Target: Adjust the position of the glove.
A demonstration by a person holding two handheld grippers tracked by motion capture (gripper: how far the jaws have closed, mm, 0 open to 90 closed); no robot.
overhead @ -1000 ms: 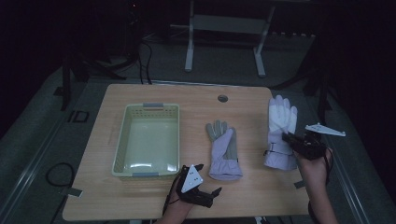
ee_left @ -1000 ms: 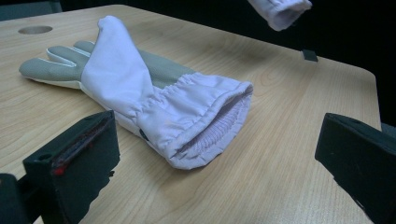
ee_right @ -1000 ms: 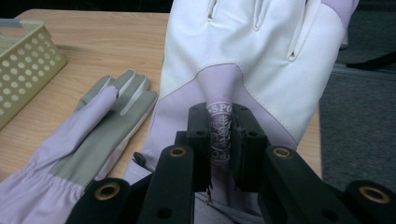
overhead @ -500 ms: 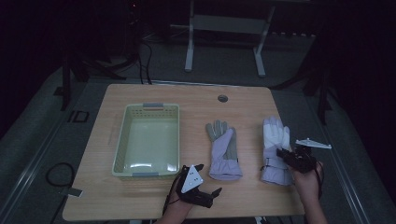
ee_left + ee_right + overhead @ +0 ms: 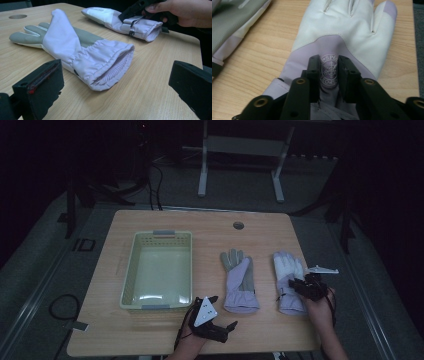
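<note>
1. The right glove (image 5: 288, 285) is seen as a pale lilac ski-type glove with a white panel over the fingers and a round snowflake badge on its back; it lies flat on the desk (image 5: 150, 330), fingers toward 12 o'clock, cuff toward 6 o'clock.
2. It is placed at about 4 o'clock on the desk, just beside a second glove (image 5: 240, 282) with a grey palm, which lies at its 9 o'clock. A pale green basket (image 5: 131, 275) stands farther toward 9 o'clock.
3. The right tool (image 5: 329, 71) is set down over the glove's wrist area, one jaw on each side of the badge. The jaws have just been opening; a narrow gap is kept, fabric lies between them, and no pinch is seen.
4. The right hand (image 5: 320, 310) is brought in from 5 o'clock, tool pointed toward 11 o'clock.
5. The left tool (image 5: 215, 317) is held wide open and empty, low over the desk edge at 6 o'clock, aimed at the grey-palmed glove's cuff.
</note>
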